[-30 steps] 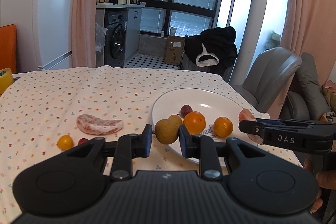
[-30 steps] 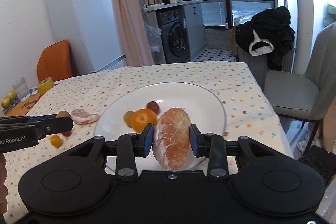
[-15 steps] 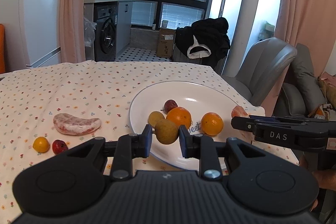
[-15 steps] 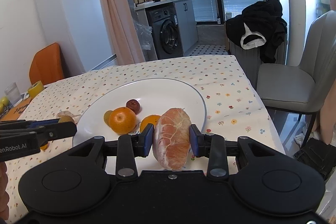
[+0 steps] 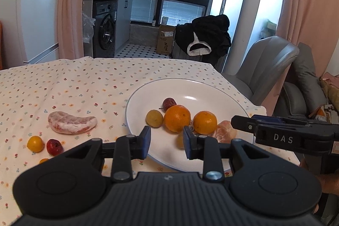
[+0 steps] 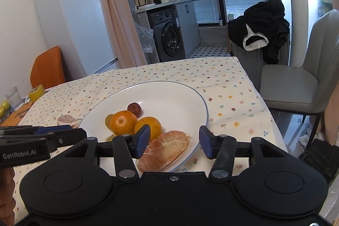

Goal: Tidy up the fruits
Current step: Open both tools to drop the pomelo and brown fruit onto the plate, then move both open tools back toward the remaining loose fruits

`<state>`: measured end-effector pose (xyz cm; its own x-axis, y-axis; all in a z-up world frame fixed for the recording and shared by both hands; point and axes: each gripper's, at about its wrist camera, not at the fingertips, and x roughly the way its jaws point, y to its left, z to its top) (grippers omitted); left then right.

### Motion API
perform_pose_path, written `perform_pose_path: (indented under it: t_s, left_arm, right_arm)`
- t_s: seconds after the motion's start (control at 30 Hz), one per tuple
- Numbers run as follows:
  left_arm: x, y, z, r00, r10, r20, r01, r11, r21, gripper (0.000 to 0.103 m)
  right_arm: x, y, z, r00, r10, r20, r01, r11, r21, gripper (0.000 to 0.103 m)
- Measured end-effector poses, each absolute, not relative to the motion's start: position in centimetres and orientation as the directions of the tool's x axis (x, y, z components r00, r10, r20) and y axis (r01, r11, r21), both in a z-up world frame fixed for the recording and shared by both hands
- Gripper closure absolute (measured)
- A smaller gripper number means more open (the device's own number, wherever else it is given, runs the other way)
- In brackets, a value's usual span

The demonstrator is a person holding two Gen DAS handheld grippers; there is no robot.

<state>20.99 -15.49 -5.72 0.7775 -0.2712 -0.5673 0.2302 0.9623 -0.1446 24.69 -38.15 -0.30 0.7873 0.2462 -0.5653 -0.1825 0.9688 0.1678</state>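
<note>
Left gripper (image 5: 166,142) spread empty over plate (image 5: 211,88) near edge, right gripper (image 6: 173,142) likewise; remaining pomelo segment (image 5: 72,125) on tablecloth, leftward, long axis crosswise, nearer left.

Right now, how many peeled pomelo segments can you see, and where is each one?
2. One pomelo segment lies on the near edge of the white plate, between the open right gripper fingers. The other segment lies on the tablecloth, left of the plate. None seem hidden.
</note>
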Motion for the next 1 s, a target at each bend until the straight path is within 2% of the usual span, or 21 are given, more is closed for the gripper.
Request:
perform_pose_path:
  t_s: [0.17, 0.37, 0.5, 0.67, 0.73, 0.8, 1.0]
  left_arm:
    - [20.5, -14.6, -5.3, 0.786, -0.253, -0.564, 0.210, 0.967, -0.143, 0.069]
    - [19.7, -13.1, -5.0, 0.795, -0.225, -0.563, 0.175, 0.974, -0.143, 0.057]
    - [18.9, -12.1, -4.7, 0.805, -0.203, -0.557, 0.153, 0.979, -0.136, 0.048]
    - [18.3, -11.0, -4.6, 0.813, -0.166, -0.559, 0.121, 0.986, -0.116, 0.038]
    - [18.1, -10.4, -4.6, 0.815, -0.153, -0.558, 0.109, 0.988, -0.112, 0.029]
    - [17.8, -9.9, -4.6, 0.817, -0.154, -0.556, 0.107, 0.988, -0.115, 0.024]
    - [17.3, -8.2, -4.5, 0.822, -0.115, -0.558, 0.070, 0.992, -0.101, 0.019]
  right_arm:
    - [24.4, -37.7, -0.2, 0.785, 0.258, -0.563, -0.193, 0.966, 0.174, 0.052]
    - [24.1, -36.4, 0.1, 0.780, 0.276, -0.561, -0.220, 0.961, 0.167, 0.049]
    - [23.6, -35.3, 0.6, 0.782, 0.286, -0.554, -0.240, 0.958, 0.156, 0.042]
    - [23.3, -34.2, 0.7, 0.774, 0.305, -0.555, -0.260, 0.952, 0.161, 0.037]
    - [23.3, -33.8, 0.8, 0.769, 0.317, -0.555, -0.268, 0.948, 0.170, 0.035]
    - [23.2, -33.4, 0.9, 0.763, 0.335, -0.553, -0.280, 0.942, 0.185, 0.032]
    - [23.0, -31.8, 1.1, 0.749, 0.372, -0.548, -0.317, 0.928, 0.197, 0.025]
